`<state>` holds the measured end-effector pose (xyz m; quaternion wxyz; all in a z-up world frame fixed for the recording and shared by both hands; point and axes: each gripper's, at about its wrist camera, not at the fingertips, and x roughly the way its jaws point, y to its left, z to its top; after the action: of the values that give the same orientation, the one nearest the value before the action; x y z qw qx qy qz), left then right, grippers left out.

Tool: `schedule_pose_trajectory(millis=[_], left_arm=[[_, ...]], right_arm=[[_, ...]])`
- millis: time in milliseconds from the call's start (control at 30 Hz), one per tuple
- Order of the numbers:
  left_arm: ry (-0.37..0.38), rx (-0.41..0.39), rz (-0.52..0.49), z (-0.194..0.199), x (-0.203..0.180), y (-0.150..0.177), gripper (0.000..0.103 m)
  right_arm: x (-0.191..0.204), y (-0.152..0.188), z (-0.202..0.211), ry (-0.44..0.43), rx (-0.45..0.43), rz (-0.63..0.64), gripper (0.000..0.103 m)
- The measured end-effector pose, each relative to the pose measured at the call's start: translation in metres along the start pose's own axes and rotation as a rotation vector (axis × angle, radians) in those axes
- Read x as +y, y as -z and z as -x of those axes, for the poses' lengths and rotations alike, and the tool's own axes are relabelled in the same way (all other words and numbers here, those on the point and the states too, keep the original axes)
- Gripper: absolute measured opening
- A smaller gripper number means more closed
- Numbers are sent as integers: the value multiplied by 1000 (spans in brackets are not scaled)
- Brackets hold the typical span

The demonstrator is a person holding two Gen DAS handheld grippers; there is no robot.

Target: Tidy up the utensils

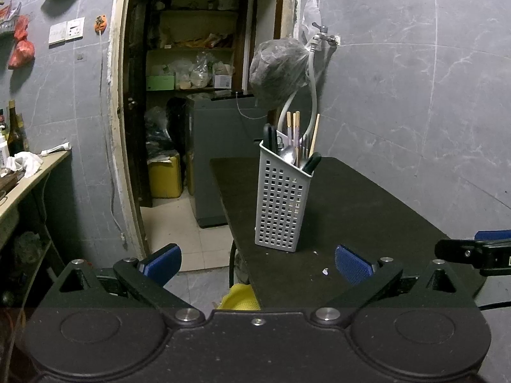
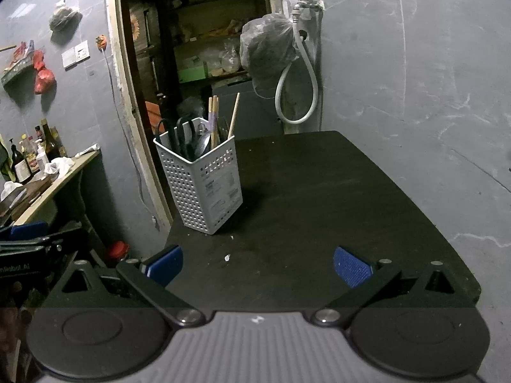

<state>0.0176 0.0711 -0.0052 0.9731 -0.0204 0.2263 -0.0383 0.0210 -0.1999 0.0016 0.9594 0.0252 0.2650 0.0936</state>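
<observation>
A white perforated utensil holder (image 1: 282, 198) (image 2: 201, 185) stands upright near the left edge of a dark table (image 1: 351, 217) (image 2: 319, 198). It holds wooden chopsticks (image 1: 295, 127) (image 2: 213, 111), a metal spoon (image 1: 289, 153), black-handled scissors (image 2: 185, 134) and a black handle (image 1: 311, 162). My left gripper (image 1: 258, 263) is open and empty, just short of the holder. My right gripper (image 2: 258, 265) is open and empty over the table's near part, with the holder ahead to its left. Each gripper shows at the edge of the other's view: the right one (image 1: 476, 250), the left one (image 2: 28, 242).
A doorway (image 1: 191, 95) to a cluttered storeroom lies behind the table. A tap with a hose (image 1: 316, 73) and a hanging plastic bag (image 1: 278, 70) are on the grey tiled wall. A counter with bottles (image 2: 32, 159) stands left. A yellow colander (image 1: 239, 296) sits below the table edge.
</observation>
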Motion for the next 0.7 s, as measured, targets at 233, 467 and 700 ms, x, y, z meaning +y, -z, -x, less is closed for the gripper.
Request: schedule_pose_trajectory(millis=[233,467,700], left_arm=[[2,-3,-3,1,-1,0,102],[1,-2,-4,1,-1,0,102],[3,-3,-6,1,-2,-1,102]], right_arm=[[-1,1,1,3,-1,-4,103],[-2,1,1,2,1,-2,103],[-2,1,1,3,1,-3,103]])
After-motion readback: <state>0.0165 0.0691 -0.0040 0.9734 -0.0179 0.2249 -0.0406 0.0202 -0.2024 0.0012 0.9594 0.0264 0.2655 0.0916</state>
